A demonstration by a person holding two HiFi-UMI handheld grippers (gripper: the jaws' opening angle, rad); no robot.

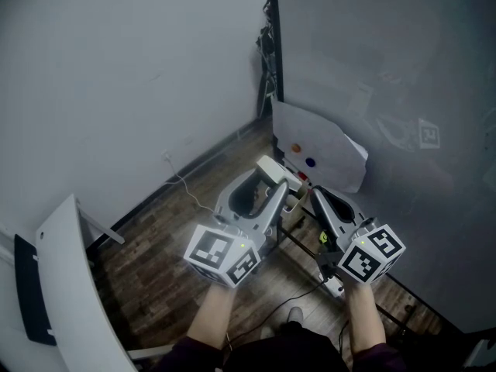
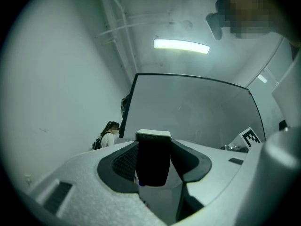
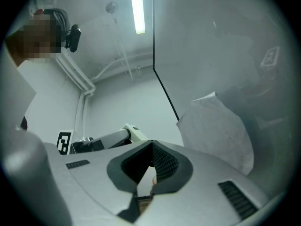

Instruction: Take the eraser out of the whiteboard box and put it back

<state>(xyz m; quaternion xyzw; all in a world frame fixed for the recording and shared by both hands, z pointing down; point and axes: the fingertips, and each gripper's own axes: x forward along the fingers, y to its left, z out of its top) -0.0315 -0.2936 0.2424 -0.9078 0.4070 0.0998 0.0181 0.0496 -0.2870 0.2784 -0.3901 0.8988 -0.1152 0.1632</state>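
My left gripper (image 1: 267, 183) is shut on the eraser (image 2: 153, 160), a black felt block with a white top, held upright between the pads. In the head view the eraser (image 1: 272, 168) sticks out of the jaws, in front of the dark whiteboard (image 1: 387, 84). Beside it on the right, my right gripper (image 1: 315, 194) has its jaws together with nothing in them; its tips (image 3: 151, 147) meet. Both grippers point a little upward toward the board. I cannot make out the whiteboard box.
A white paper sheet (image 1: 322, 149) hangs on the board under an orange magnet (image 1: 294, 147) and a blue magnet (image 1: 311, 162). A white panel (image 1: 66, 285) stands at the lower left. A cable (image 1: 186, 188) and a power strip (image 1: 333, 287) lie on the wood floor.
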